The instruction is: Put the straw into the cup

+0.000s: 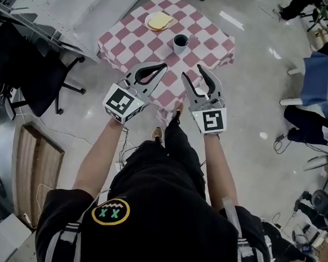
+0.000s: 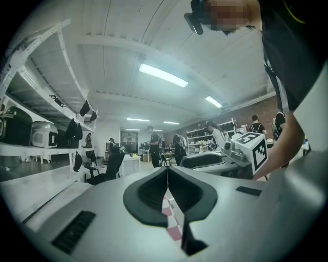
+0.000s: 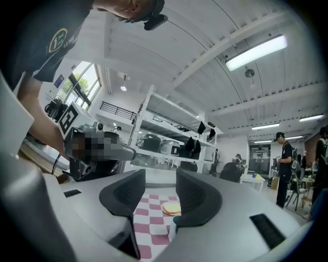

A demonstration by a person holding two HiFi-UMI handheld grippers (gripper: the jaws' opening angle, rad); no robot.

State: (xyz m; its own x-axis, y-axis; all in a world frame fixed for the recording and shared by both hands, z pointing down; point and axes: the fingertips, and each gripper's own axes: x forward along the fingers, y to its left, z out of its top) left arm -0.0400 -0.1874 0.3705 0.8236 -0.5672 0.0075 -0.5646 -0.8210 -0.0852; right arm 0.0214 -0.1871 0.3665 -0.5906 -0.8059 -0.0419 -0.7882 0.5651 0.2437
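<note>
The task is at its very start: the approach. The person stands short of the small table under a red-and-white chequered cloth (image 1: 211,44), with both grippers held out level in front of the body, near the table's closest edge and not yet over it.

The left gripper (image 1: 161,67) has its dark-padded jaws drawn together until the tips meet, and nothing is caught between them; its own view shows only a sliver of cloth below the closed tips (image 2: 167,170). The right gripper (image 1: 193,73) has its jaws standing wide apart and empty. Through the gap (image 3: 160,176) the cloth and a yellow slice of food on a pale plate (image 3: 171,208) show well ahead.

The dark blue round cup (image 1: 180,42) stands upright near the middle of the table, with the plate of food (image 1: 159,21) beyond it towards the far corner. In the right gripper view only its rim (image 3: 175,220) peeks past the right-hand jaw. The straw cannot be made out with any certainty in these views; it may be too thin or pale against the cloth.

The next move probably calls for bringing both grippers forward over the table and finding the straw. The open right gripper is the readier one to pinch it, while the left would have to open before it could steady the cup.
</note>
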